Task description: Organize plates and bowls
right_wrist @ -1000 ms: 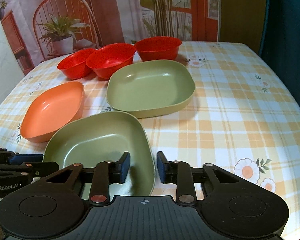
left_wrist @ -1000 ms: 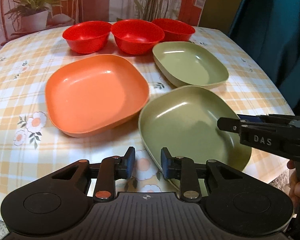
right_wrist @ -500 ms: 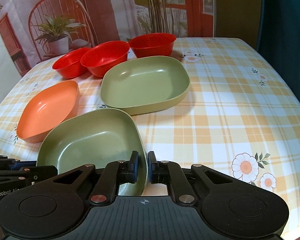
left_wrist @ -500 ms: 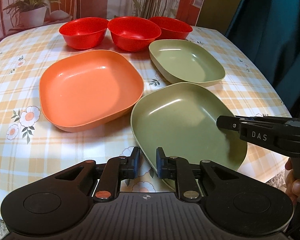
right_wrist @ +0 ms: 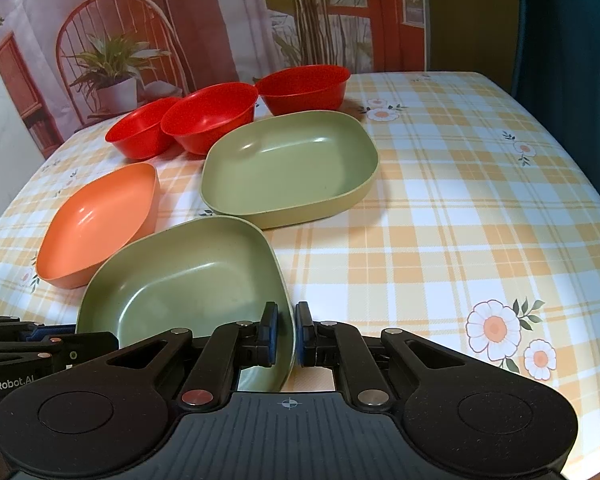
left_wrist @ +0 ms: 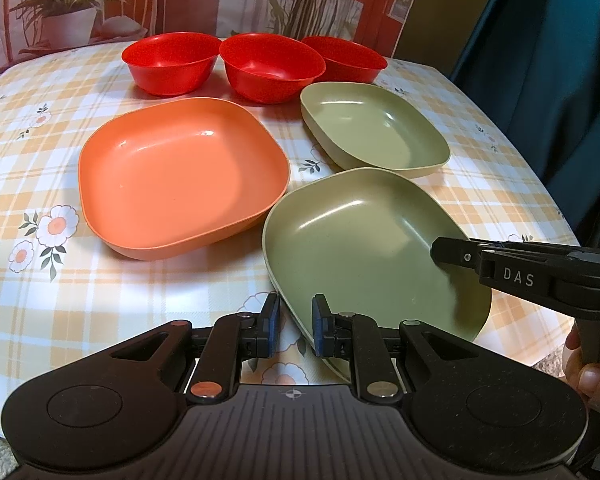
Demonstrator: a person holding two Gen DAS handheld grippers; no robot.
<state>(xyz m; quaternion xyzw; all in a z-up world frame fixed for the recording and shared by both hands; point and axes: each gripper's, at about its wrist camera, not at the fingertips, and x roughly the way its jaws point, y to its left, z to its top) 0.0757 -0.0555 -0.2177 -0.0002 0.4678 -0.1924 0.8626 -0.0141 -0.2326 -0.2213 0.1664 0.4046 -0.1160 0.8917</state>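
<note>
A near green plate (left_wrist: 360, 248) (right_wrist: 180, 280) lies at the table's front edge. My left gripper (left_wrist: 296, 330) is shut on its left rim. My right gripper (right_wrist: 287, 332) is shut on its right rim and shows from the side in the left wrist view (left_wrist: 444, 250). The left gripper (right_wrist: 100, 346) shows at the lower left of the right wrist view. Behind stands a second green plate (left_wrist: 376, 132) (right_wrist: 288, 168), and an orange plate (left_wrist: 180, 176) (right_wrist: 96, 220) lies to the left. Three red bowls (left_wrist: 268, 64) (right_wrist: 208, 116) line the back.
A checked tablecloth with flowers (right_wrist: 460, 220) covers the table, and its right half carries no dishes. A printed backdrop with a chair and a plant (right_wrist: 116, 64) hangs behind. A dark teal curtain (left_wrist: 560, 80) stands at the right. A hand (left_wrist: 588, 376) holds the right gripper's handle.
Both grippers' jaws have closed in on the near green plate's rim, the left on the left edge and the right on the right edge. Neither hand has shifted noticeably.
</note>
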